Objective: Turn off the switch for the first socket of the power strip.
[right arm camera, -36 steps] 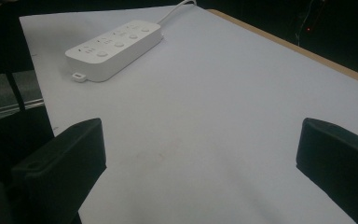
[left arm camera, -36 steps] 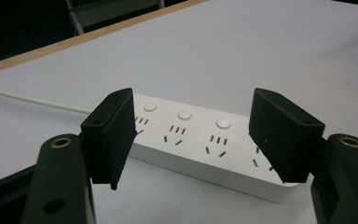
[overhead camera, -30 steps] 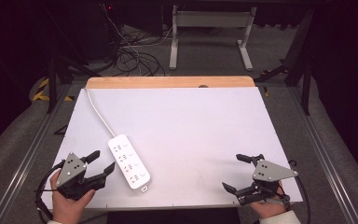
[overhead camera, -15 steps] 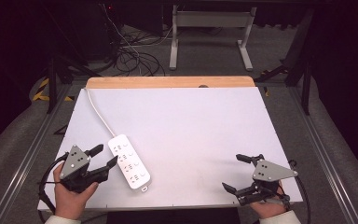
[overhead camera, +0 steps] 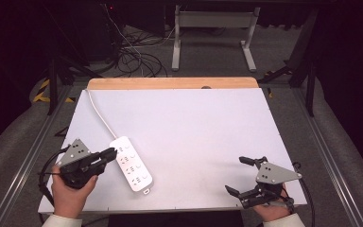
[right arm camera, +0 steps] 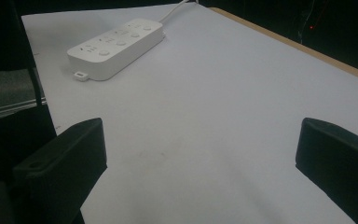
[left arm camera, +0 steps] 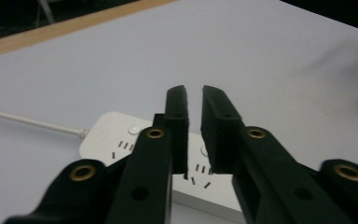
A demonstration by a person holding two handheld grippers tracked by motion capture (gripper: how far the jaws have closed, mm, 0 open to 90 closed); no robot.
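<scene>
Change: moved forward and toward the power strip since the earlier pictures, left tool [overhead camera: 109, 153] now with its tips at the strip's near-left edge; right tool unmoved.
Left tool: jaws nearly closed, a thin slit between them, nothing held; in the left gripper view [left arm camera: 193, 100] tips poised just over the top face of the strip, contact not certain; held in the person's left hand [overhead camera: 71, 191] at the desk's front-left corner.
Right tool: [overhead camera: 247, 176] jaws spread wide, empty; low over bare desk at the front-right corner, well apart from the strip; wide gap also plain in the right gripper view [right arm camera: 200, 154].
Power strip: [overhead camera: 132, 163] white, flat on the desk, front-left part, lying slantwise with its long side running from back-left to front-right; sockets and round buttons facing up; small tab at the near end.
Cable: [overhead camera: 99, 113] white, from the strip's far end across the desk toward the back-left corner.
Desk: [overhead camera: 194, 127] white sheet over it, wooden edge along the back.
</scene>
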